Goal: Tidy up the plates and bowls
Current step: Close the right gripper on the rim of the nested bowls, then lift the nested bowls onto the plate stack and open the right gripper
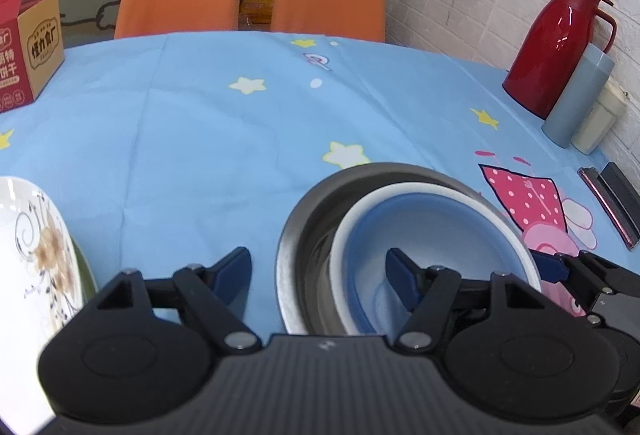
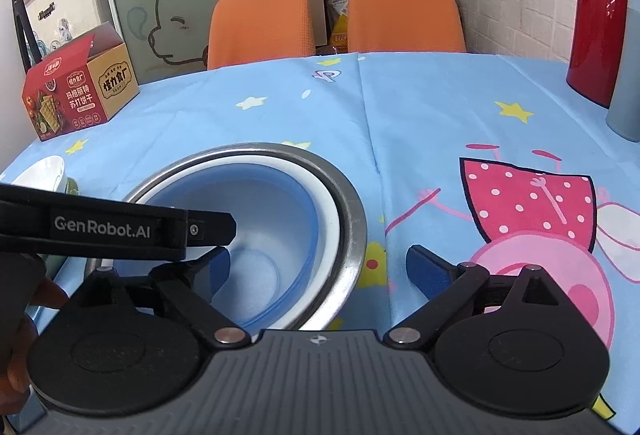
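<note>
While hovering low over the worktop with its blue starred cloth, straddles the left wall of a steel bowl with the left gripper. Released, jaws spread: one finger on the cloth side, the other down inside the white-rimmed blue bowl nested in the steel one. Straddles the right wall likewise with the right gripper, jaws wide, clamping nothing. Keeps clear of a floral plate lying off to the left, apart from the bowls.
</note>
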A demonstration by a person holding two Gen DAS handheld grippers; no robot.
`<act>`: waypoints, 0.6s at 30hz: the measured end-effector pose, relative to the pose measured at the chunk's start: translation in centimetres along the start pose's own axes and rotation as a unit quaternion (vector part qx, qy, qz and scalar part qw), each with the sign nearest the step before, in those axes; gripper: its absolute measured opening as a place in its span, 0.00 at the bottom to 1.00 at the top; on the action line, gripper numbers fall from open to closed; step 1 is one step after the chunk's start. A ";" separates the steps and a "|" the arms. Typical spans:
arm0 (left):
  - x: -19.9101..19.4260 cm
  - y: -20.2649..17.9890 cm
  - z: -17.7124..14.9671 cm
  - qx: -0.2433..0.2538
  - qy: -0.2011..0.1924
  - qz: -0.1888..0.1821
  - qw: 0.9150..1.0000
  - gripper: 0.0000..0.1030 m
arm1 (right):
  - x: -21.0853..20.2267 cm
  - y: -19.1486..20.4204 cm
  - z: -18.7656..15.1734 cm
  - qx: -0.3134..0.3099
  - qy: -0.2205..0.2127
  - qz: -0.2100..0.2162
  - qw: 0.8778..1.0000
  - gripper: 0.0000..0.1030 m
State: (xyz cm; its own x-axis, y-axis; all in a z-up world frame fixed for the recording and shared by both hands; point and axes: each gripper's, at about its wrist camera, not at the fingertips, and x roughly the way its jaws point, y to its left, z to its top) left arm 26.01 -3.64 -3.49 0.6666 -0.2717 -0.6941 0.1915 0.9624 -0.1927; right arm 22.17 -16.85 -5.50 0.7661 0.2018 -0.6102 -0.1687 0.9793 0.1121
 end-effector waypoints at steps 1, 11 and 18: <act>0.0 0.0 0.0 -0.001 -0.001 0.001 1.000 0.64 | 0.0 0.0 0.0 0.004 -0.001 -0.001 1.000 1.00; -1.4 -0.8 -0.4 -0.036 -0.008 -0.012 0.999 0.34 | -0.9 1.0 -0.3 0.015 -0.017 0.029 0.999 0.84; -5.4 -1.0 1.1 -0.038 -0.049 -0.021 0.998 0.34 | -4.4 2.2 1.1 -0.002 -0.058 0.012 0.998 0.85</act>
State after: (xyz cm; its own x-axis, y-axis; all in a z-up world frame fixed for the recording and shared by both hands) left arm 22.97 -3.10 1.22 0.7266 -0.3071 -0.6146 0.1675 0.9467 -0.2751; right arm 19.14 -15.60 -1.68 0.8286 0.2253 -0.5126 -0.1896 0.9743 0.1218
